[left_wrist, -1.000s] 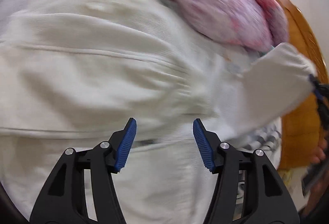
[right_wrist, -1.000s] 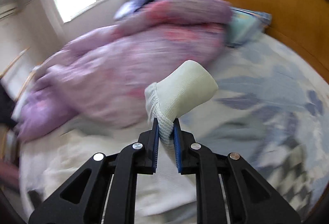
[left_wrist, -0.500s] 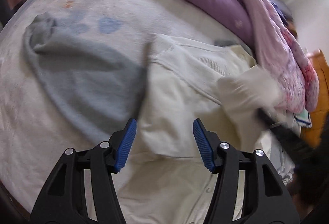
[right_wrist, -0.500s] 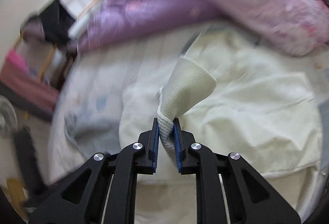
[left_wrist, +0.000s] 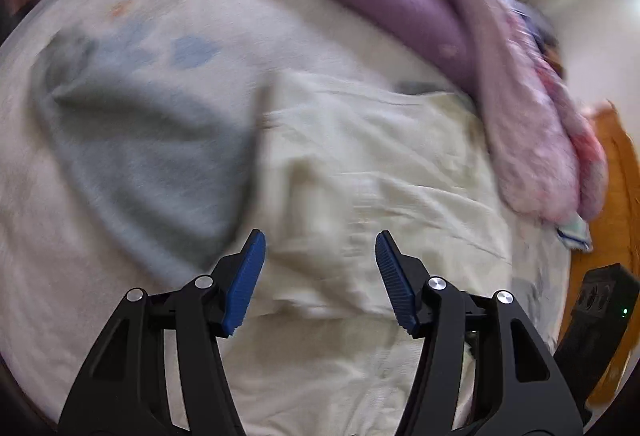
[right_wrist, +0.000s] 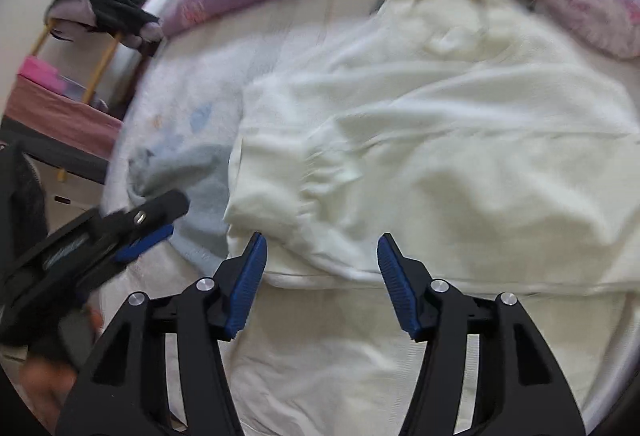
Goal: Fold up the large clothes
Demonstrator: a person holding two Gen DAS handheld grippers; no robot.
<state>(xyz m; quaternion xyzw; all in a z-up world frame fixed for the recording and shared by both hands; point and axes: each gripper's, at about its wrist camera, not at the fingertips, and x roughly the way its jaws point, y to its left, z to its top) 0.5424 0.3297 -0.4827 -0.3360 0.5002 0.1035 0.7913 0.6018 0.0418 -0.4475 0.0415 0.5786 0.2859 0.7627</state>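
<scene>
Right wrist view: I have the right gripper tipped steeply down over the cream garment on the bed, its blue pads spread wide. The jaws have just been opening, and nothing sits between them now; the ribbed cuff of the folded-over sleeve lies just ahead of the tips, on top of the garment's body. The left gripper shows at the lower left of this view, angled down near the grey garment, with what I take to be part of a hand behind it (too blurred to be sure).

From the left wrist view, the left gripper also points steeply down with its fingers apart, gripping nothing, hovering over the cream garment's left edge, where it meets the grey one. A purple quilt is heaped along the far side of the bed.
</scene>
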